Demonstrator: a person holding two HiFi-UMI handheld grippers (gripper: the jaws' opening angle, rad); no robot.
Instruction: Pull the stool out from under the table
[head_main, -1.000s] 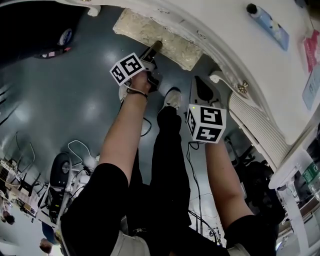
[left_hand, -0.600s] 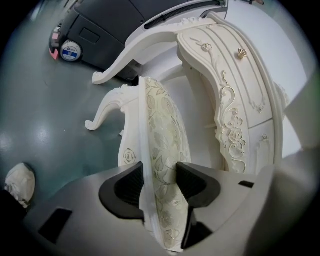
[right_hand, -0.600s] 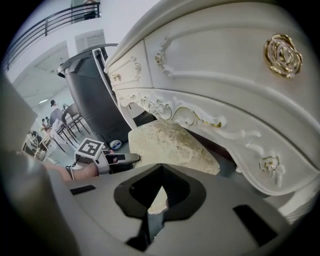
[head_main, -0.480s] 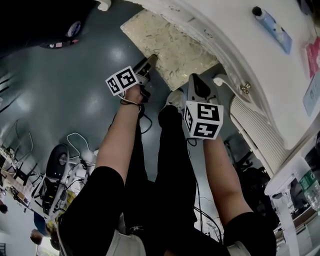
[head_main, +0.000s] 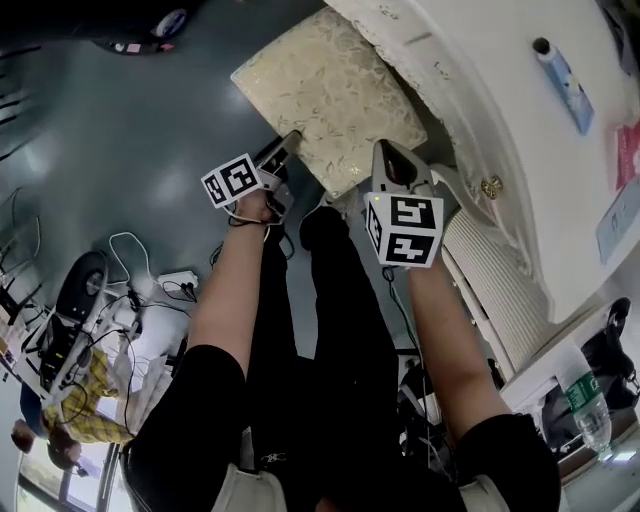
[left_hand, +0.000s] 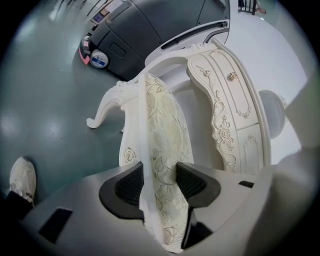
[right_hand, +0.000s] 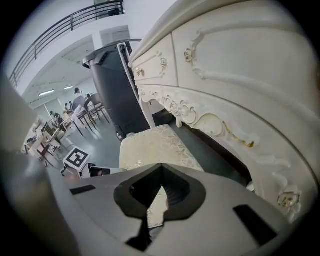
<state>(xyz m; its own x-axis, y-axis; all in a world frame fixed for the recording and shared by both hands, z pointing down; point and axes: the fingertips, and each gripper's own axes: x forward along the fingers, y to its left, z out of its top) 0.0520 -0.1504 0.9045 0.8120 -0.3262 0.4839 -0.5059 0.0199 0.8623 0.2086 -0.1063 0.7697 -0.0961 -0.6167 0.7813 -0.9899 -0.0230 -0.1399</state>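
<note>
Head view has the white surface (head_main: 500, 90) filling the far right, with the stool (head_main: 335, 90) on the floor mostly clear of it, only its far right side still tucked beneath the edge. Nearer and at work is the left gripper (head_main: 285, 148), its fingers (left_hand: 131, 184) pinching the seat's near rim, so the seat stretches straight away from them toward the surface and the pull, I judge, must come back toward the person. The right gripper (head_main: 390, 165) hangs near the seat's near right corner, its fingers pressed together on nothing.
</note>
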